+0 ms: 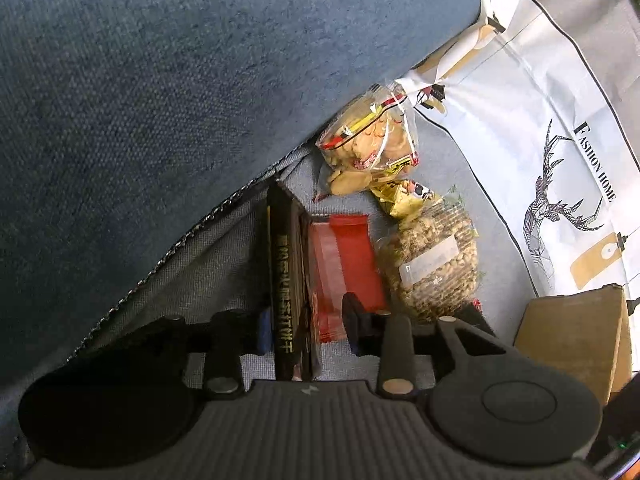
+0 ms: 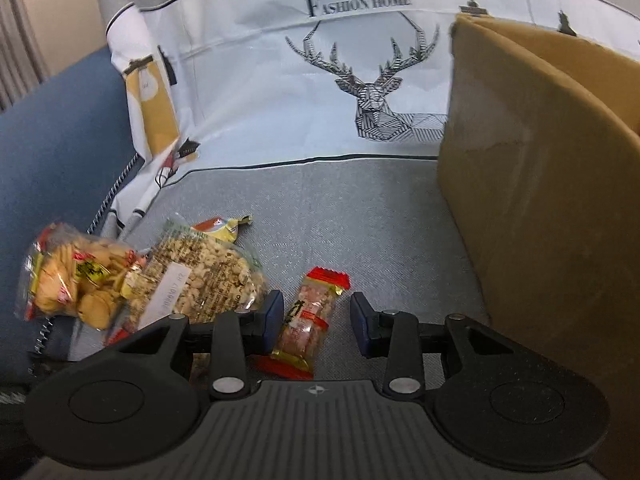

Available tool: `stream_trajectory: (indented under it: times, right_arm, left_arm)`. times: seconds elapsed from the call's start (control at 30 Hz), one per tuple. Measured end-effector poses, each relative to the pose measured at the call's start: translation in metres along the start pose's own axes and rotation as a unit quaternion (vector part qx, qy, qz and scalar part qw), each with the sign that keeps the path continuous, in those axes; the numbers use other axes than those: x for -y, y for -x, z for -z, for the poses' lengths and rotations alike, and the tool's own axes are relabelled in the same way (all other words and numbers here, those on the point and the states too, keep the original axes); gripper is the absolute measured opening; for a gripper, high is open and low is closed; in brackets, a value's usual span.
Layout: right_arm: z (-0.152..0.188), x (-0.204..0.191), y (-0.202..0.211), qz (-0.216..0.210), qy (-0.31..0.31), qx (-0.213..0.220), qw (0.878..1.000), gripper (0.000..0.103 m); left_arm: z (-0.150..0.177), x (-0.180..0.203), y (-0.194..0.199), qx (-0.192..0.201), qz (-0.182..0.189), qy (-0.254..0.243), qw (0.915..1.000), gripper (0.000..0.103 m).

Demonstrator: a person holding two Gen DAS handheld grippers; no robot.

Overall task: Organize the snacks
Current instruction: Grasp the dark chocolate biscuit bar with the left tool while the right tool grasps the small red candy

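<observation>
In the left wrist view my left gripper (image 1: 308,326) is shut on a black box (image 1: 286,264) with gold lettering, standing on its edge. A red packet (image 1: 344,264) lies against the box's right side and reaches under the right finger. In the right wrist view my right gripper (image 2: 316,318) is open, low over the grey seat (image 2: 340,208). A small red and gold snack bar (image 2: 308,316) lies between its blue pads, close to the left one and apart from the right one. A clear bag of biscuits (image 2: 68,280), a bag of peanuts (image 2: 208,276) and a yellow packet (image 2: 224,226) lie to the left.
A brown cardboard box (image 2: 540,200) stands on the seat at the right, also seen as the cardboard box (image 1: 576,332). A white deer-print cushion (image 2: 320,80) leans at the back. The blue sofa arm (image 1: 160,100) rises beside the black box. The biscuits (image 1: 372,136) and peanuts (image 1: 432,264) lie beyond the left gripper.
</observation>
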State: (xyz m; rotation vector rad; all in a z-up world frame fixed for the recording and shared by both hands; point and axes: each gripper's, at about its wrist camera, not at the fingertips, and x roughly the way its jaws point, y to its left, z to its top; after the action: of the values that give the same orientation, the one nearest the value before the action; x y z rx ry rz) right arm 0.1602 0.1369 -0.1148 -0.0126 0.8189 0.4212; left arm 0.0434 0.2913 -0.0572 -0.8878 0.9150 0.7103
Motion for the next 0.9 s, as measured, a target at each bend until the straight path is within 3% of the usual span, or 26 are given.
stream_trajectory:
  times: [0.13,0.23,0.37,0.57,0.7,0.83,0.9]
  right_arm:
    - [0.001,-0.006,0.000,0.009,0.029,0.003,1.000,0.037]
    - [0.004,-0.007,0.002,0.015,0.048,0.008,0.999,0.020]
    - [0.004,-0.001,0.009,0.001,0.037,0.022,0.999,0.017]
    - [-0.002,0.000,0.042,-0.005,0.056,0.059,0.997,0.017]
    - [-0.007,0.007,0.070,-0.012,0.066,0.060,0.996,0.017]
    - [-0.006,0.010,0.102,-0.033,0.088,0.052,0.994,0.017]
    - [-0.004,0.013,0.121,-0.051,0.095,0.048,0.993,0.017]
  left_arm:
    - [-0.001,-0.002,0.006,0.009,-0.001,0.005,0.9999,0.044]
    - [-0.003,0.000,0.012,0.030,-0.006,0.002,0.9995,0.056]
    - [-0.006,0.007,0.013,0.042,-0.004,-0.008,0.9991,0.064]
    - [-0.009,0.012,0.002,0.025,0.000,-0.018,0.9995,0.081]
    - [-0.006,0.028,-0.014,0.013,-0.023,-0.062,0.9977,0.081]
    - [0.005,0.046,-0.024,0.018,-0.049,-0.127,0.9905,0.079]
    - [0.012,0.053,-0.024,0.028,-0.060,-0.160,0.9849,0.066]
